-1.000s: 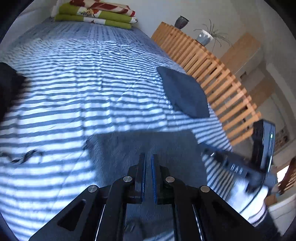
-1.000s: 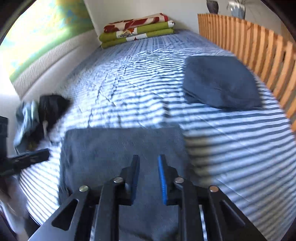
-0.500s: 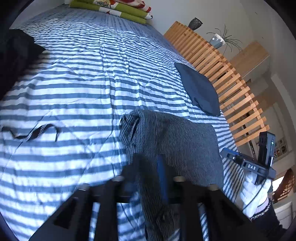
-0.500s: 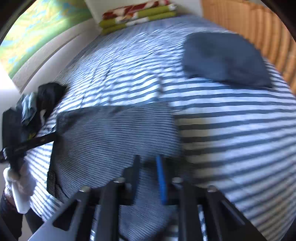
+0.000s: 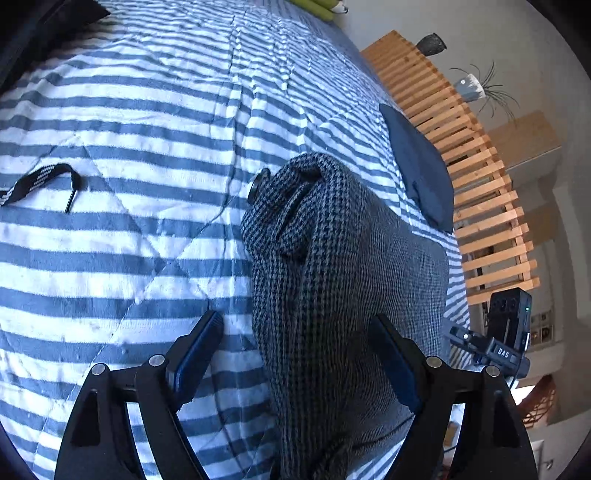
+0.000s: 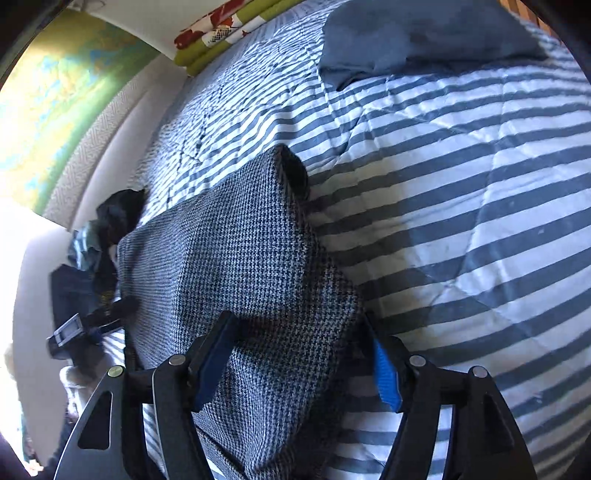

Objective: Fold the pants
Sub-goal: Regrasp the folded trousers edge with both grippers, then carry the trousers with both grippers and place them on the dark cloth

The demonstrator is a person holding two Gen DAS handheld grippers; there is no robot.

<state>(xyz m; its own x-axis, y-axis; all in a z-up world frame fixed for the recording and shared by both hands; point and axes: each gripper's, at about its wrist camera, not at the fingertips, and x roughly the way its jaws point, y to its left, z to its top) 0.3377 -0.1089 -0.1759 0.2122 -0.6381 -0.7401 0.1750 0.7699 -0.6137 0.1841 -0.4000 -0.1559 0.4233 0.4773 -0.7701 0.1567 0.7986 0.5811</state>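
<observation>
The grey houndstooth pants (image 5: 332,266) lie folded on the striped bed (image 5: 129,122), their waistband button (image 5: 255,188) at the far end. My left gripper (image 5: 295,354) is open wide, low over the near end of the pants, with the cloth running between its blue pads (image 5: 195,350) and not pinched. My right gripper (image 6: 299,365) is open too, straddling the other near corner of the pants (image 6: 240,258). Each gripper appears in the other's view: the right gripper (image 5: 498,347) at the far right, the left gripper (image 6: 85,328) at the far left.
A folded dark blue garment (image 5: 417,173) lies beyond the pants by the wooden slatted bed end (image 5: 472,155). A black strap (image 5: 37,181) rests on the bedspread at the left. Dark clothes (image 6: 107,236) are piled at the wall side, and folded green blankets (image 6: 229,33) sit at the far end.
Both grippers were nearly shut and higher above the bed. They have come down close to the bedspread and opened wide, and the pants now rest on the bed between their fingers.
</observation>
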